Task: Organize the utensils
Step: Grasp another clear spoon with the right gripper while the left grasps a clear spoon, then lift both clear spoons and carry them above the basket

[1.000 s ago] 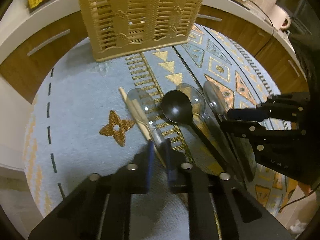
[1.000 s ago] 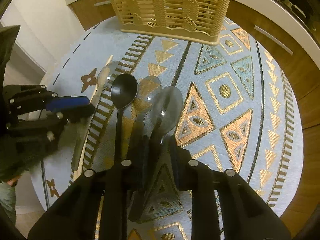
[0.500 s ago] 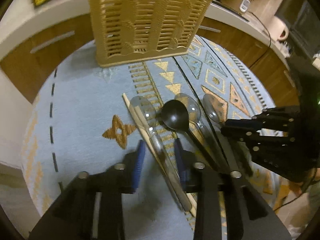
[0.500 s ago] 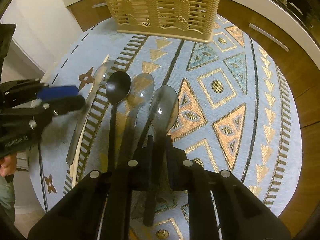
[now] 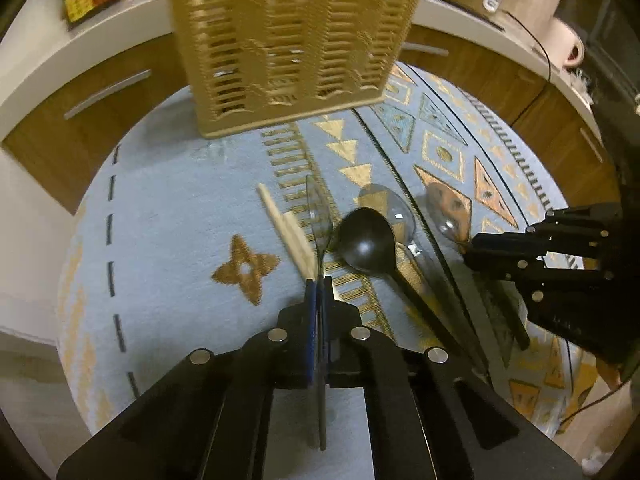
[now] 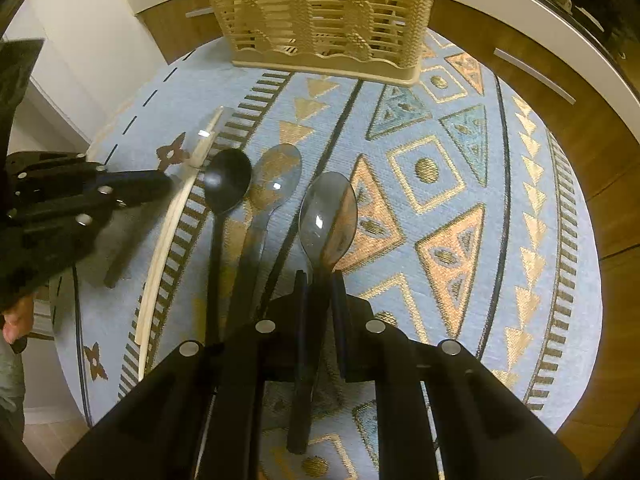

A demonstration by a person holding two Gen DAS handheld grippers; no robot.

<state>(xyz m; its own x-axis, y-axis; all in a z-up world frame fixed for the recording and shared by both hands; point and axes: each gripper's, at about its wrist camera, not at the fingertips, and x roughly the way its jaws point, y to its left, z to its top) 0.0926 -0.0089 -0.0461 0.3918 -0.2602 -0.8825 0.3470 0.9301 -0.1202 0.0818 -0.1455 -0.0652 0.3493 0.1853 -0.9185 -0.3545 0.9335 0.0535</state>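
Gripping on both sides: left gripper [image 5: 319,288] is clamped fully on the handle of a clear spoon [image 5: 319,216] turned on edge, just beside the chopsticks [image 5: 286,232]; right gripper [image 6: 320,280] is pinched on the handle of another clear spoon [image 6: 328,214], bowl facing up. Black spoon [image 6: 227,180] and a third clear spoon [image 6: 276,180] lie side by side between them on the patterned mat [image 6: 480,160], slatted basket [image 6: 320,12] at its far edge.

Both wrist cams look steeply down along their fingers, close over the patterned mat [image 5: 168,216]. Shared: spoon row, slatted basket [image 5: 288,40] at far edge. Each sees the other gripper sideways.
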